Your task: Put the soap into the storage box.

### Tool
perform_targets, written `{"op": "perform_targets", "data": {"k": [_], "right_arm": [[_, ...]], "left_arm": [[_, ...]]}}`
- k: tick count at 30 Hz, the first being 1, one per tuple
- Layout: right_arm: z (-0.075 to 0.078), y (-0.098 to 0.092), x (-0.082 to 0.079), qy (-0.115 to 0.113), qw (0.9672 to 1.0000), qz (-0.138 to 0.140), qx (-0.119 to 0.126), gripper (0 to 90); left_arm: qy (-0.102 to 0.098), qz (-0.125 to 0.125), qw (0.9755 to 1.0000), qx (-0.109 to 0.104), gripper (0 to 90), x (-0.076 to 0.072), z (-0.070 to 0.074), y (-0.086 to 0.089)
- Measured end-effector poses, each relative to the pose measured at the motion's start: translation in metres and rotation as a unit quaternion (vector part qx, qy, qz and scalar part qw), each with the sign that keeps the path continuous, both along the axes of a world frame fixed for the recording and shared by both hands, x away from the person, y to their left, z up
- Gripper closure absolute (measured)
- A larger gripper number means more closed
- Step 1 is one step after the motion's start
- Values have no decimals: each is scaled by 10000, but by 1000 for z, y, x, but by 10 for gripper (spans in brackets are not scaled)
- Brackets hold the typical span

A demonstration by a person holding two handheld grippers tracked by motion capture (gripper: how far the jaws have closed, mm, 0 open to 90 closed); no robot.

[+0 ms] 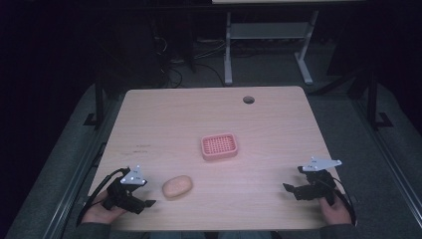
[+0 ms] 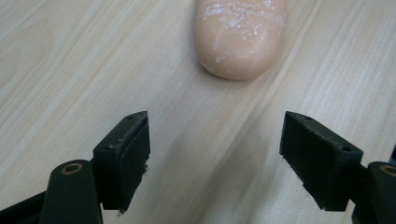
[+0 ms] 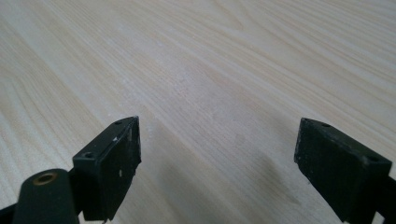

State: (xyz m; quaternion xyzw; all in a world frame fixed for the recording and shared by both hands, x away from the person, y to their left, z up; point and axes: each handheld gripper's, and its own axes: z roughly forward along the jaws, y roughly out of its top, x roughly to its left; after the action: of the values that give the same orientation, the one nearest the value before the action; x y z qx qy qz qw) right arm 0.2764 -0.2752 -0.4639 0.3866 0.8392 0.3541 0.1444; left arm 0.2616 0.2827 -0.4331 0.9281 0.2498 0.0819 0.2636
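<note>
Peach soap (image 1: 177,186): lying on the wooden table (image 1: 209,119), just beside your left gripper (image 1: 144,204), well short of the pink dish (image 1: 219,146).
Left gripper: you are holding it jaws wide apart, gripping nothing, soap just ahead.
Right gripper (image 1: 291,189): you are keeping it spread wide, empty, over bare wood.

A light wooden table with rounded corners (image 1: 164,119) carries a small round dark hole (image 1: 248,99) near its far edge. Near the middle sits a pink rectangular plastic tray with a slotted floor (image 1: 219,146). Well apart from it, toward the near left, a peach oval bar, probably soap (image 1: 177,186), lies flat on the wood, its top flecked with white (image 2: 240,37). Beyond the table, white metal desk legs (image 1: 228,50) and dark tangled cables (image 1: 169,69) stand on grey carpet (image 1: 343,129).
</note>
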Motion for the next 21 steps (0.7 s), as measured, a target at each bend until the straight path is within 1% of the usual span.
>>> {"op": "perform_targets", "data": {"k": [5,9,12,15,16,21], "right_arm": [[1,0,-1,-32,10000,3,-2,142],[1,0,-1,-46,10000,-5,1,141],[1,1,-1,-43,10000,8,-6,142],[1,1,-1,-39,10000,22,-21,141],[1,1,-1,-39,10000,22,-21,141],[1,1,-1,-38,10000,30,-18,142]], "left_arm": [[24,-81,10000,-5,243,0,0,-3],[-12,-159,9999,-7,241,0,2,-10],[15,-218,9998,43,236,2,2,-14],[3,-240,9997,28,236,3,1,-20],[-11,-280,9996,83,236,4,2,-21],[2,-302,9995,82,236,5,1,-25]]}}
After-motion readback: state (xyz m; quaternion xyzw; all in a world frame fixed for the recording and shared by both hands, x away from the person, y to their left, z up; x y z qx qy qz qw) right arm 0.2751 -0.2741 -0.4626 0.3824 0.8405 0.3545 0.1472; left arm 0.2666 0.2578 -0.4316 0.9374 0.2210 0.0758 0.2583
